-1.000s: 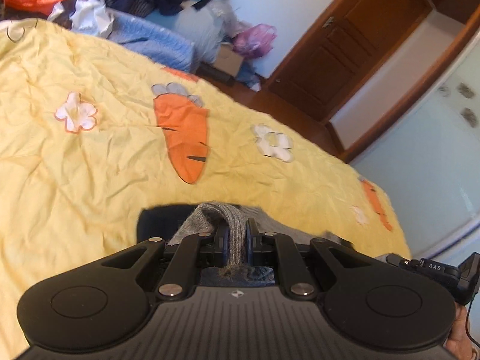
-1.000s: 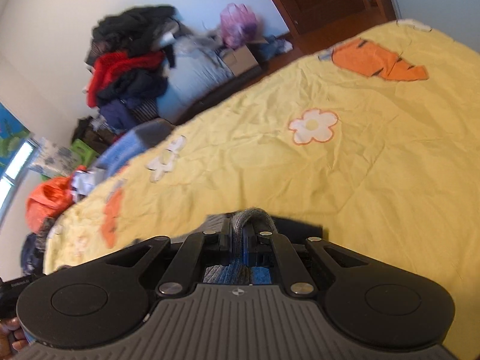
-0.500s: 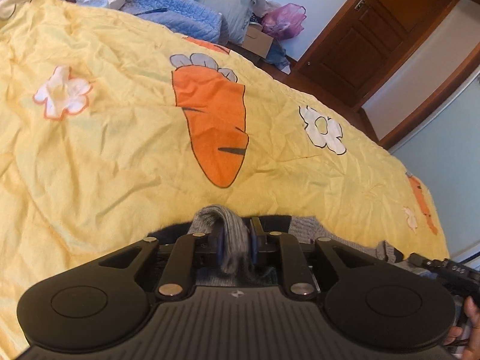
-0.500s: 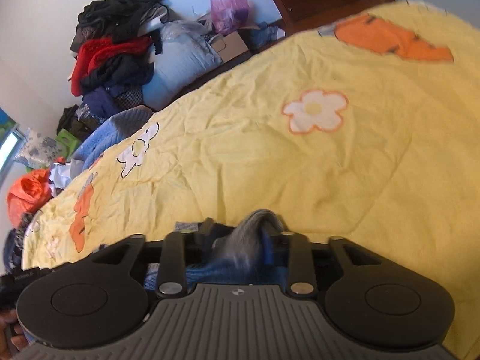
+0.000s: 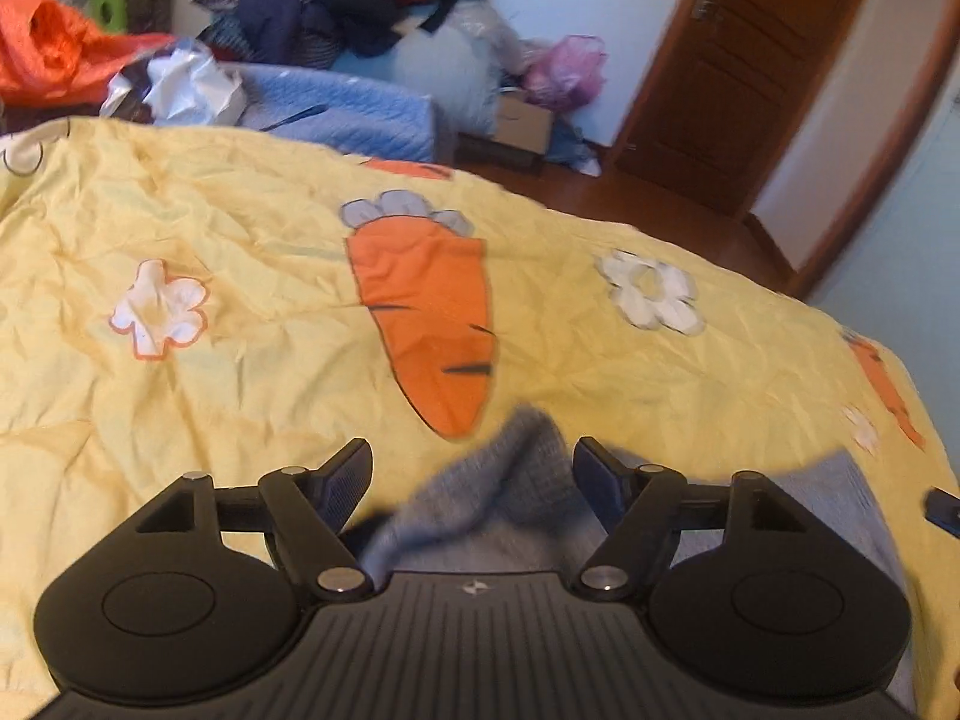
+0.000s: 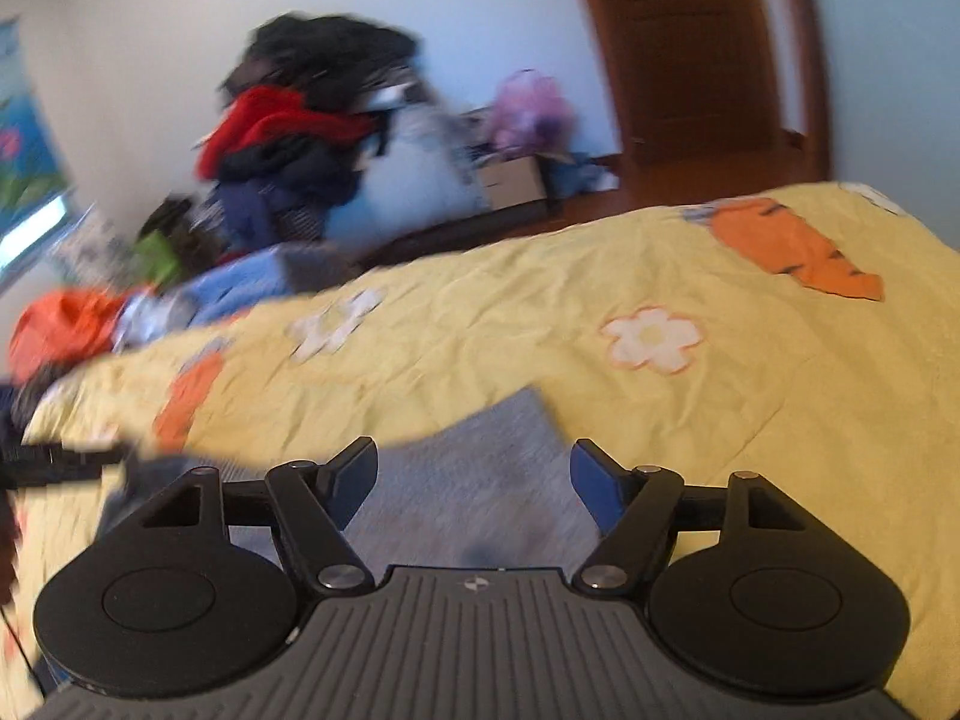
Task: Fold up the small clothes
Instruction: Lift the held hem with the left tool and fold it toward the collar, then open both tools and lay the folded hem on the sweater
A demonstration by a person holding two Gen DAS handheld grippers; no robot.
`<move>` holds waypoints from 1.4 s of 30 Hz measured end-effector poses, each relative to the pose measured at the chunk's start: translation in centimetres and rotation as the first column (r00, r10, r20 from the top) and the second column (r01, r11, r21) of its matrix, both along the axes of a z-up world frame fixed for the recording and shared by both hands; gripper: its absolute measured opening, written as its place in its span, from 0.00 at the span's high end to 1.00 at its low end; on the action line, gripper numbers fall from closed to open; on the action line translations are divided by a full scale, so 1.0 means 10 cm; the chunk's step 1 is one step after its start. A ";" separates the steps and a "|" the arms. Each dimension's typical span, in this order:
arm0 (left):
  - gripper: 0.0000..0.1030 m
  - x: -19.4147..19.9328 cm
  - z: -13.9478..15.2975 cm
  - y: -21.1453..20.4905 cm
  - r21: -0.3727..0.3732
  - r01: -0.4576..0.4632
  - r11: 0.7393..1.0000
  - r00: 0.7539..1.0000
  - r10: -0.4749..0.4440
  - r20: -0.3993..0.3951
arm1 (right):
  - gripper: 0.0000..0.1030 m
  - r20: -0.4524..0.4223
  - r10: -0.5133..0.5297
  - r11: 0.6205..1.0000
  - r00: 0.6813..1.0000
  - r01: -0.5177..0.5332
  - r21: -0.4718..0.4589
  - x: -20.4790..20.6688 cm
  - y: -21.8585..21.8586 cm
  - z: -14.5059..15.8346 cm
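Observation:
A small grey knitted garment lies on the yellow bed cover, with one corner bunched up between my left gripper's fingers. My left gripper is open, its pads apart on either side of that raised corner. In the right wrist view the same grey garment lies flat on the yellow bed cover, blurred by motion. My right gripper is open above it, nothing pinched. The tip of the other gripper shows at the left edge.
The cover carries an orange carrot print and white flowers. Beyond the bed's far edge stands a pile of clothes, a blue quilt, an orange bag, a cardboard box and a brown door.
Both grippers were shut on the grey garment and have opened. The garment has dropped onto the cover. Both cameras have tilted up and back.

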State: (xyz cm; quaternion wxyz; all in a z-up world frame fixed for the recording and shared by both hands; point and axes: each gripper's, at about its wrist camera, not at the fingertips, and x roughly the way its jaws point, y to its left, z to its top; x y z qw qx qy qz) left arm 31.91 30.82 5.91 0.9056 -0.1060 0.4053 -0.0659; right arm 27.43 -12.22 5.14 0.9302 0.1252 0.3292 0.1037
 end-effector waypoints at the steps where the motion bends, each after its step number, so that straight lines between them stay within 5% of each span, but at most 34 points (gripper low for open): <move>1: 0.28 -0.19 0.04 -0.03 0.002 0.040 0.999 0.999 -0.040 0.019 | 0.30 0.008 0.029 0.998 1.000 -0.028 -0.049 -0.11 0.09 -0.07; 4: 0.28 -0.76 0.01 -0.16 0.051 0.129 0.990 0.990 -0.132 0.058 | 0.31 0.005 0.113 0.973 0.994 -0.109 -0.204 -0.36 0.35 -0.35; 7: 0.28 -0.95 -0.27 -0.18 0.110 0.110 0.988 0.993 -0.113 0.016 | 0.28 0.005 0.122 0.954 0.992 -0.116 -0.277 -0.41 0.45 -0.58; 11: 0.28 -1.02 -0.54 -0.12 0.196 0.092 0.976 0.996 -0.094 0.002 | 0.28 -0.016 0.098 0.962 0.995 -0.099 -0.256 -0.48 0.42 -0.43; 15: 0.28 -1.36 -0.41 -0.02 0.121 0.086 0.989 0.996 -0.090 0.027 | 0.28 -0.022 0.097 0.952 0.995 -0.100 -0.290 -0.84 0.43 -0.29; 18: 0.27 -1.62 -0.57 -0.11 0.191 0.120 0.974 0.993 -0.121 -0.009 | 0.17 -0.064 0.099 0.950 0.993 -0.114 -0.291 -1.07 0.48 -0.47; 20: 0.24 -1.82 -0.67 -0.13 0.247 0.121 0.961 0.990 -0.134 0.039 | 0.10 -0.031 0.103 0.921 0.994 -0.107 -0.375 -1.23 0.58 -0.57; 23: 0.24 -2.02 -0.53 -0.04 0.198 0.071 0.978 0.996 -0.080 0.038 | 0.10 -0.043 0.052 0.934 0.998 -0.063 -0.353 -1.37 0.61 -0.50; 26: 0.24 -2.23 -0.36 -0.13 0.204 0.104 0.973 0.986 -0.127 0.105 | 0.10 -0.051 0.003 0.953 0.999 -0.018 -0.301 -1.47 0.59 -0.46; 32: 0.20 -2.11 -0.67 -0.37 0.288 0.131 0.949 0.988 -0.150 0.044 | 0.03 -0.027 -0.023 0.944 0.999 0.013 -0.330 -1.55 0.65 -0.61; 42: 0.19 -2.22 -0.50 -0.09 0.163 0.054 0.985 0.997 -0.063 0.050 | 0.01 -0.025 -0.033 0.945 0.999 0.023 -0.328 -1.54 0.64 -0.63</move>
